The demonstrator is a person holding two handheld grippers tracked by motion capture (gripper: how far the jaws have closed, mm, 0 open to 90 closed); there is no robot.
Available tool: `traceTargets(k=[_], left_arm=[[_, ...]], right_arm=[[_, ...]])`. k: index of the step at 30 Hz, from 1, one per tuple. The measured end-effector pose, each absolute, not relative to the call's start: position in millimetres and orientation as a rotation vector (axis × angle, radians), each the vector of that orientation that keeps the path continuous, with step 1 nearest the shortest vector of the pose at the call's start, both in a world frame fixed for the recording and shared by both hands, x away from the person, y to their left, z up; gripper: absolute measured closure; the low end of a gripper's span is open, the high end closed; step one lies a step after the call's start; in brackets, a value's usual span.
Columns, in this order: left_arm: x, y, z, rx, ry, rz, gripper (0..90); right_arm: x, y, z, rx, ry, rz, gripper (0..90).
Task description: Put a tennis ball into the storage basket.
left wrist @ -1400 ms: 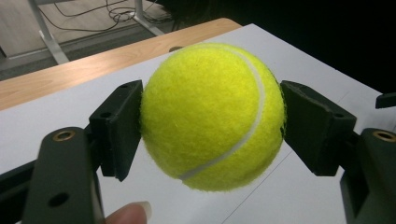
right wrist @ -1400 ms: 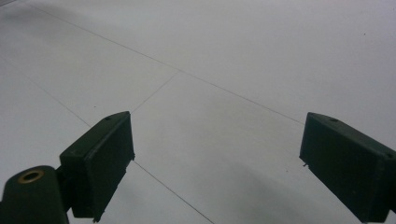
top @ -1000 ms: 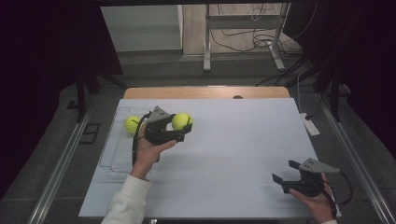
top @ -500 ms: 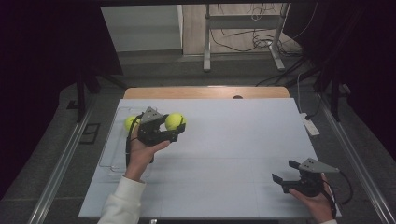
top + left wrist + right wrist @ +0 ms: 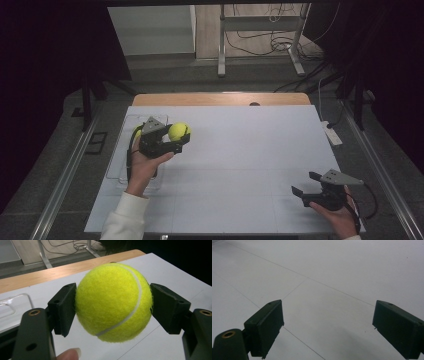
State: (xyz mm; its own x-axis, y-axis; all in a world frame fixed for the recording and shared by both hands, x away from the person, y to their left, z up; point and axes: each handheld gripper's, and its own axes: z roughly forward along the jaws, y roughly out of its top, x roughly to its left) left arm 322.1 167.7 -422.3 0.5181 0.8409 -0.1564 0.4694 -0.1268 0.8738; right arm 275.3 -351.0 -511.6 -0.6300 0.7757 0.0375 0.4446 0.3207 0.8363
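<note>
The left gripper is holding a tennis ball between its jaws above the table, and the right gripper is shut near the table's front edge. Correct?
Not quite: the right gripper is open, jaws wide apart with nothing between them, as the right gripper view shows. The left gripper does hold the tennis ball.

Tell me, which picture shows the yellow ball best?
The left gripper view: the tennis ball looks big there, squeezed between both jaws of the left gripper. The high view shows it small; the right gripper view shows table.

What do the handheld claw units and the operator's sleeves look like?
Both claws, left claw and right claw, are black with flat rectangular jaw pads, brass-coloured eyelets, a grey three-cornered plate on top and a black trailing cable. The left sleeve is white with a ribbed cuff.
</note>
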Motion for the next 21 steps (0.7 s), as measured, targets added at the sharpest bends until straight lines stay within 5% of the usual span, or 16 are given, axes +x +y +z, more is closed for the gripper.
traceTargets(k=[21], left_arm=[[315,193,-423,1.735,1.147,0.493,26.4]], right_arm=[[275,-350,-512,1.085,2.222,1.223,9.8]])
